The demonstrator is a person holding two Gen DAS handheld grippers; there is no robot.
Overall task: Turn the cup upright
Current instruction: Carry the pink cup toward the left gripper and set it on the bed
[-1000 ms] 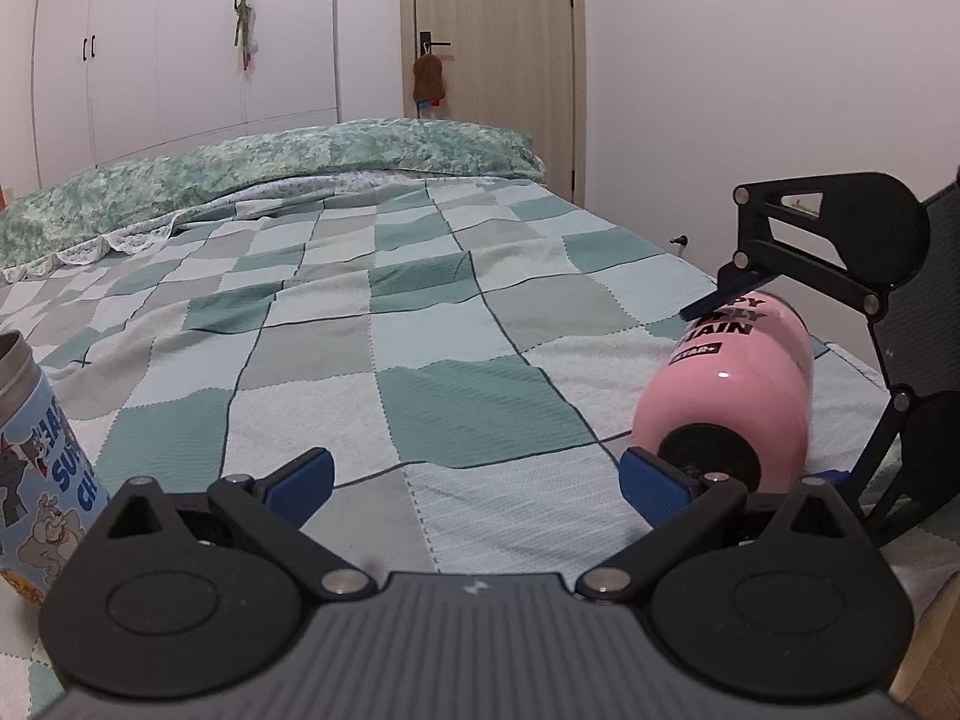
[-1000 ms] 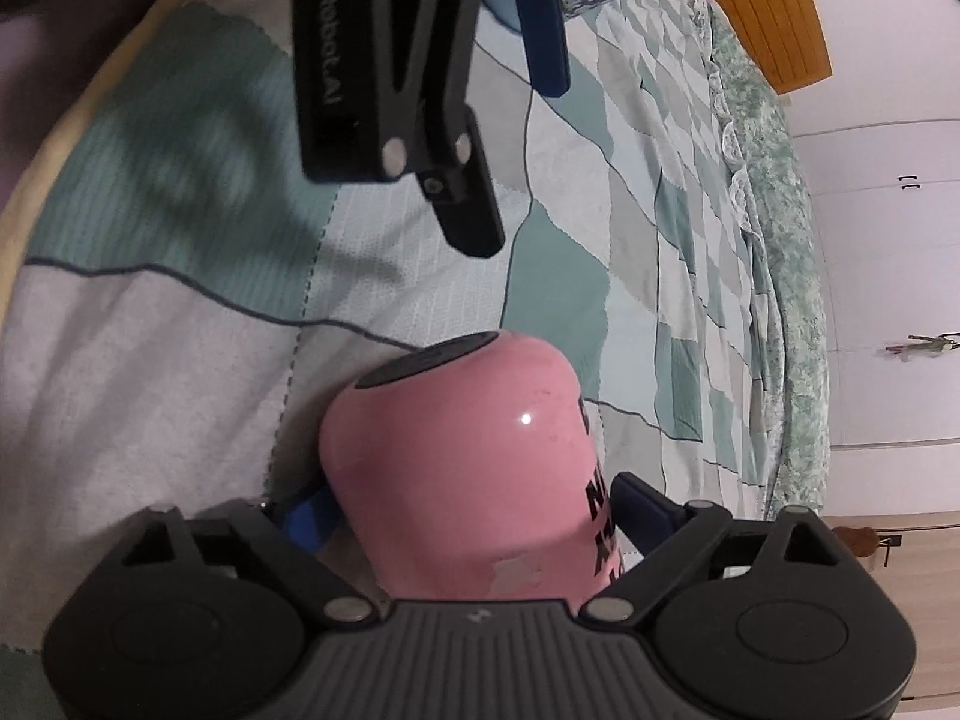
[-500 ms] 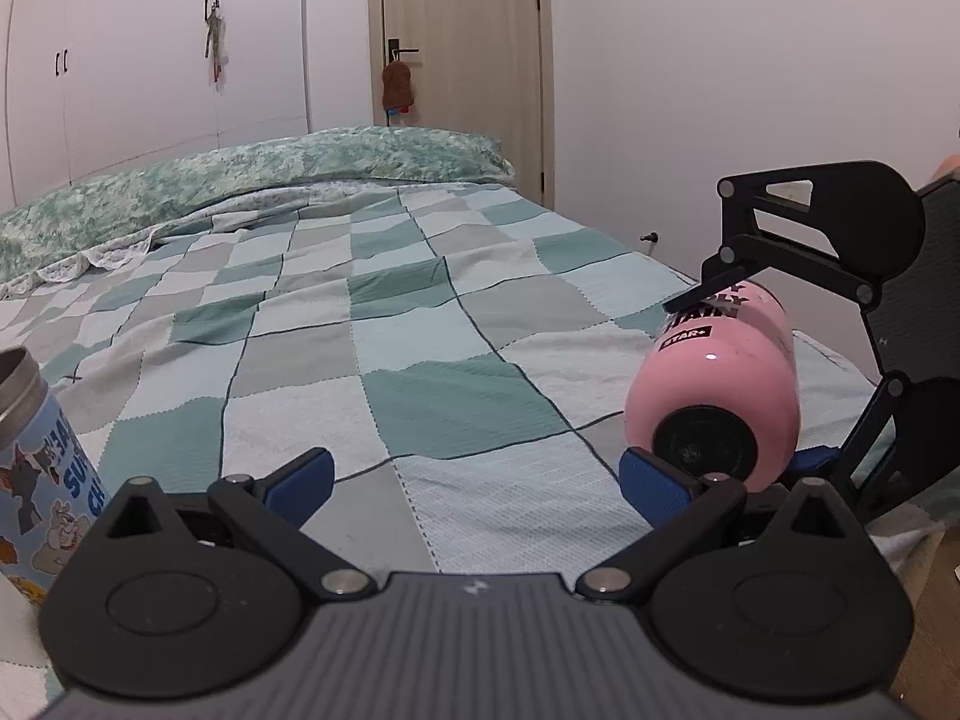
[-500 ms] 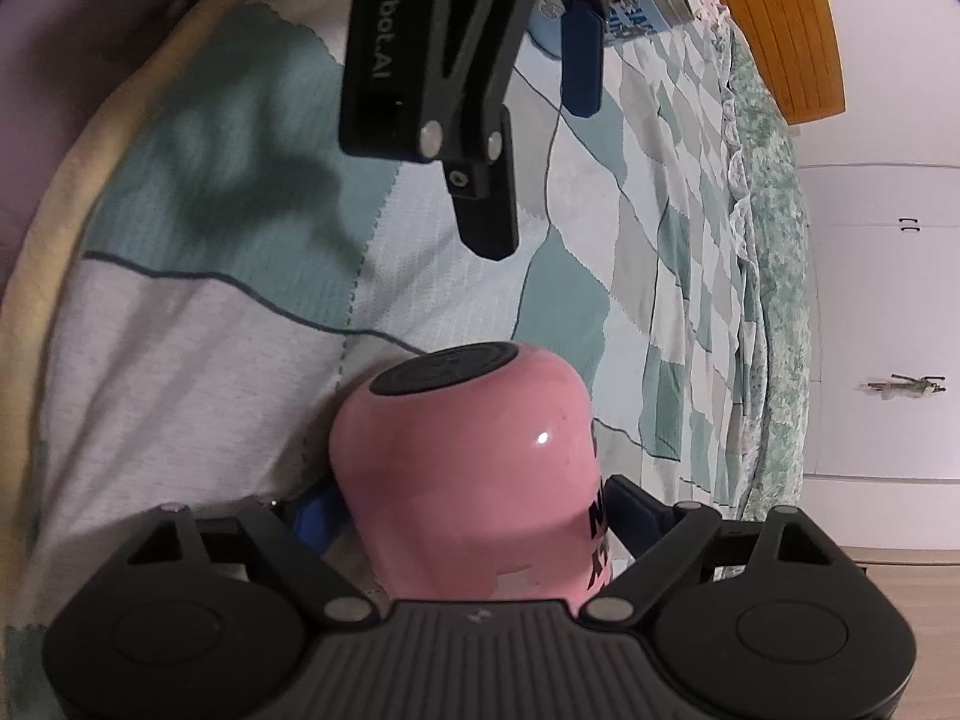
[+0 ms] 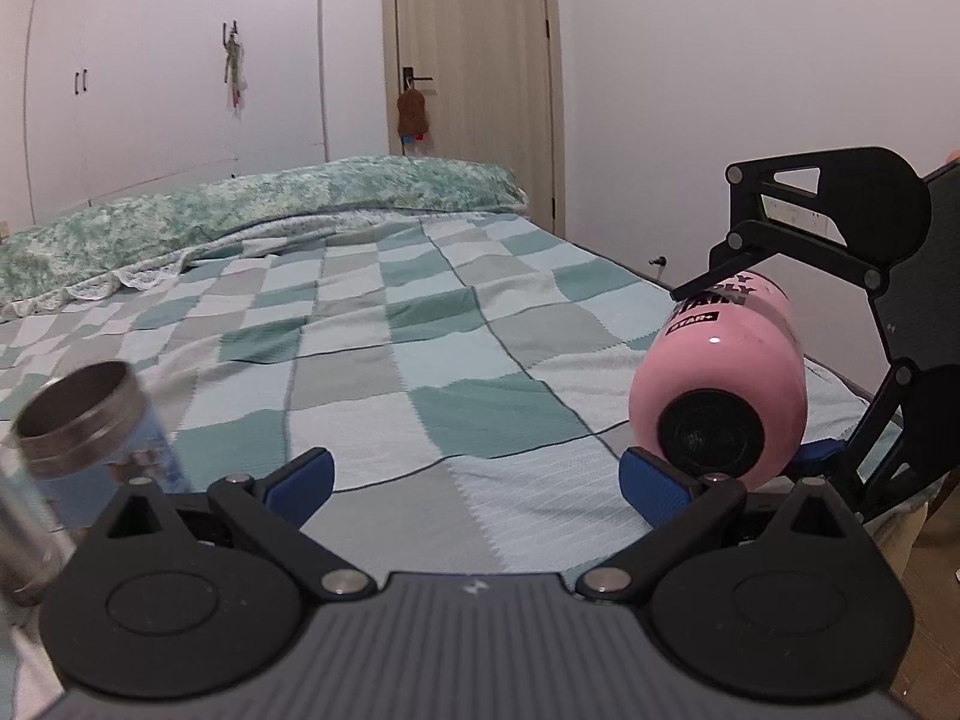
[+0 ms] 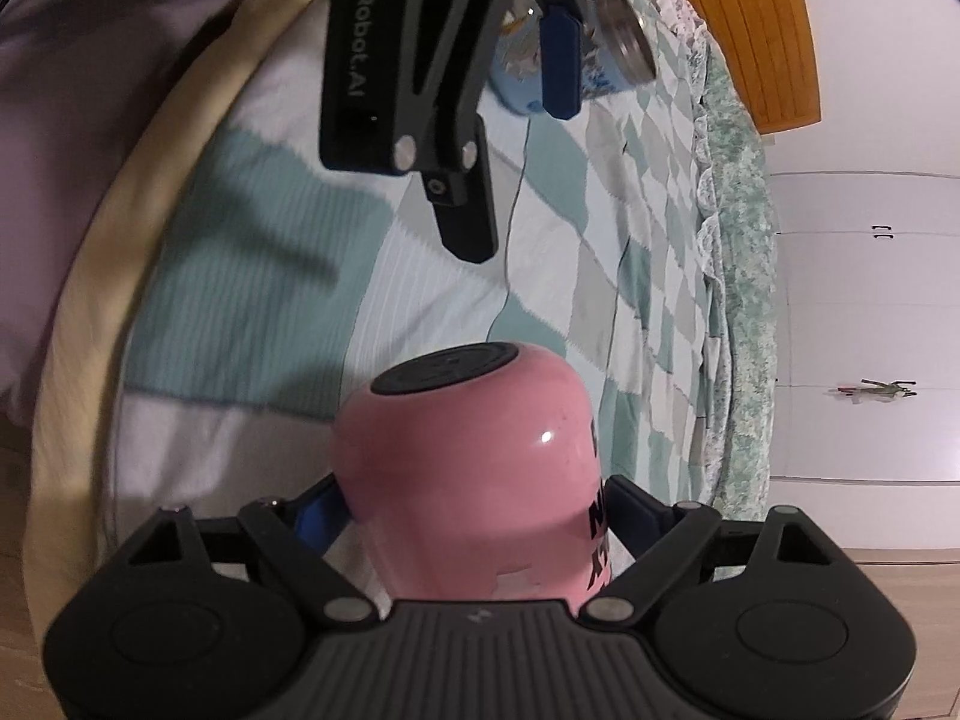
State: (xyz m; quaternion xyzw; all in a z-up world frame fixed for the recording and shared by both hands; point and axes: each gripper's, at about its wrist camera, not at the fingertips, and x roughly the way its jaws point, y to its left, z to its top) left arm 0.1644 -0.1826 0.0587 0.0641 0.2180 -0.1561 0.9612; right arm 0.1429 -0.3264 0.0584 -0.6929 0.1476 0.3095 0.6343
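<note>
A pink cup point(image 5: 720, 387) with black lettering is held lifted off the checked bedspread point(image 5: 420, 360), lying sideways with its black base point(image 5: 708, 441) towards the left wrist camera. My right gripper point(image 6: 474, 516) is shut on the pink cup point(image 6: 474, 468) around its body. My left gripper point(image 5: 477, 477) is open and empty, low over the bedspread, to the left of the pink cup. A blue cartoon-printed cup point(image 5: 90, 432) with a steel rim stands at the left gripper's left side, blurred; it also shows in the right wrist view point(image 6: 594, 60).
A green patterned pillow point(image 5: 270, 204) lies along the far end of the bed. A door point(image 5: 474, 78) and white wardrobes point(image 5: 150, 78) stand behind it. The bed's right edge point(image 5: 840, 378) runs near the pink cup. An orange headboard point(image 6: 756, 24) shows in the right wrist view.
The right gripper has raised and turned the pink cup, so its black base now faces the left camera more squarely. The left gripper has risen and tilted up; the blue cup looks closer.
</note>
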